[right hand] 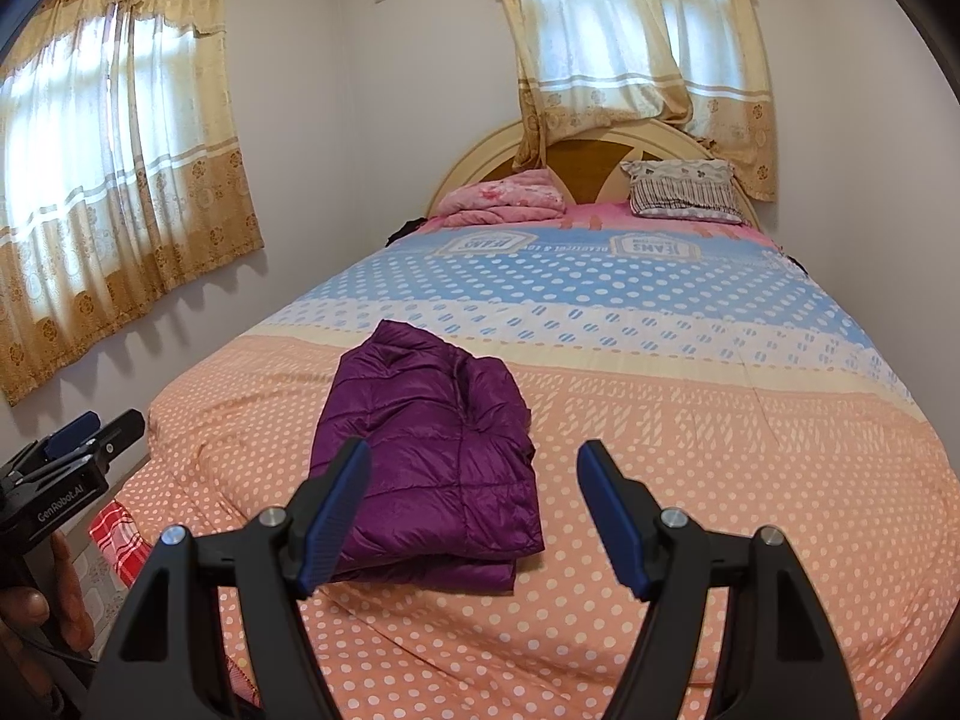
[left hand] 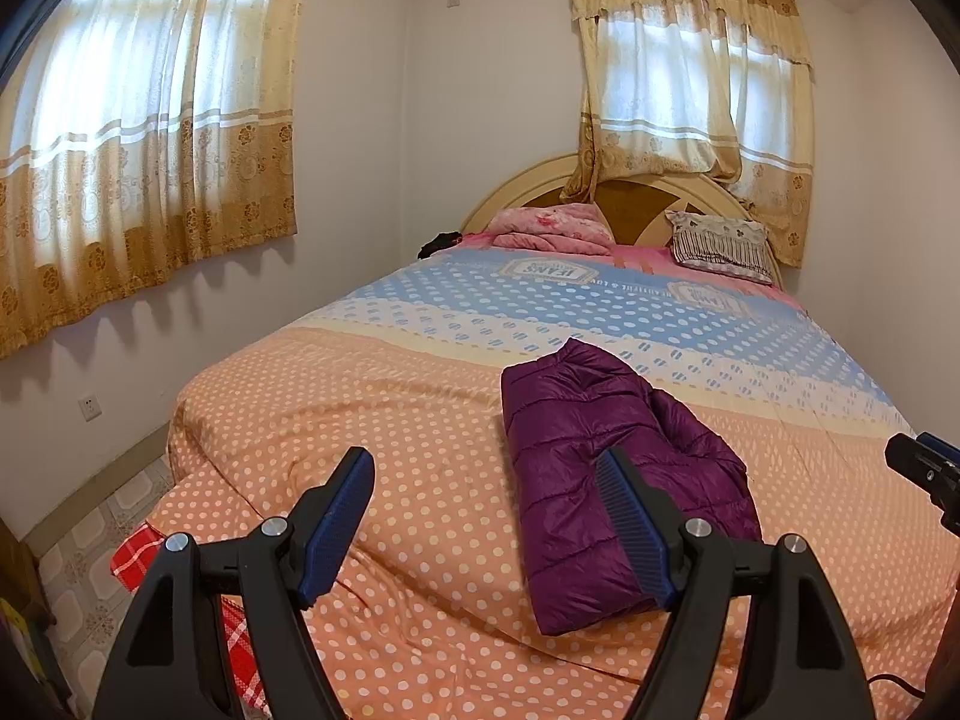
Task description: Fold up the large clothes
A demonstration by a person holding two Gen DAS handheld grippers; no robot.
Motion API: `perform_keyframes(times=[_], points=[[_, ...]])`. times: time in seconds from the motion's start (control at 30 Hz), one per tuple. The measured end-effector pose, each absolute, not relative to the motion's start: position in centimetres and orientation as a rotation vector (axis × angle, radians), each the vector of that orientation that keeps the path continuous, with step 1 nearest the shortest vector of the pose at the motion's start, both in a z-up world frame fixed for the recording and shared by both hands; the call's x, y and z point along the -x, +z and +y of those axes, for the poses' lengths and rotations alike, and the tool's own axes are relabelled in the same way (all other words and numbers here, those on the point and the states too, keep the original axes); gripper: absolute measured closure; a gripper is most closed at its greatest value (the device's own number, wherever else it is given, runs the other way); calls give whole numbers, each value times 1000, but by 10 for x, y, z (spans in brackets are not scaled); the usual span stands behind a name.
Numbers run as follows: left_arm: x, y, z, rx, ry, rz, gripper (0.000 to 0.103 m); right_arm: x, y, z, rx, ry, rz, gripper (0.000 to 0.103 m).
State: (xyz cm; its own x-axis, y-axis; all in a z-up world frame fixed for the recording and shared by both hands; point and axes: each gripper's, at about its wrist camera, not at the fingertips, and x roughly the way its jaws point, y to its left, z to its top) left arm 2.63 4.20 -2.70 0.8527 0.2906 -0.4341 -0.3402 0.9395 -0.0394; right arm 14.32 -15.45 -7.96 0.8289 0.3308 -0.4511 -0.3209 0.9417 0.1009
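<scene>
A purple quilted puffer jacket (left hand: 618, 468) lies folded into a compact bundle on the polka-dot bed cover (left hand: 420, 420); it also shows in the right wrist view (right hand: 432, 450). My left gripper (left hand: 486, 474) is open and empty, held above the foot of the bed, just left of the jacket. My right gripper (right hand: 474, 468) is open and empty, held above the bed's near edge, with the jacket under its left finger. Each gripper shows at the edge of the other's view: the right one (left hand: 924, 468), the left one (right hand: 78, 438).
The bed (right hand: 720, 432) fills the room's middle, with a pink folded blanket (right hand: 504, 195), a patterned pillow (right hand: 684, 189) and a wooden headboard (right hand: 594, 168) at the far end. Curtained windows (left hand: 138, 138) are on the left and back walls. A red checked cloth (left hand: 138, 552) hangs near the tiled floor.
</scene>
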Motion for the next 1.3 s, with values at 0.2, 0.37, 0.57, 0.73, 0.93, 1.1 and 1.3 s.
perform_keyframes(times=[0.2,0.37,0.57,0.73,0.93,1.1,1.3], points=[[-26,-27,42,118,332,440,26,-143,-80,-155,-21,349,483,29],[-26,-27,41,118,332,443,26,-142,-80,-155,-20,348,483,29],[-27,-27,41,120,330,446,26,-142,-80,-155,-20,351,484,29],[-30,-27,43,129,323,464,26,-142,-80,-154,-20,351,484,29],[-31,-28,45,145,307,470,26,-142,-80,-154,-21,348,483,29],[-31,-29,46,151,317,473,26,-142,-81,-155,-17,358,484,29],[-34,-32,44,124,336,485,26,-142,-81,-155,-16,358,485,29]])
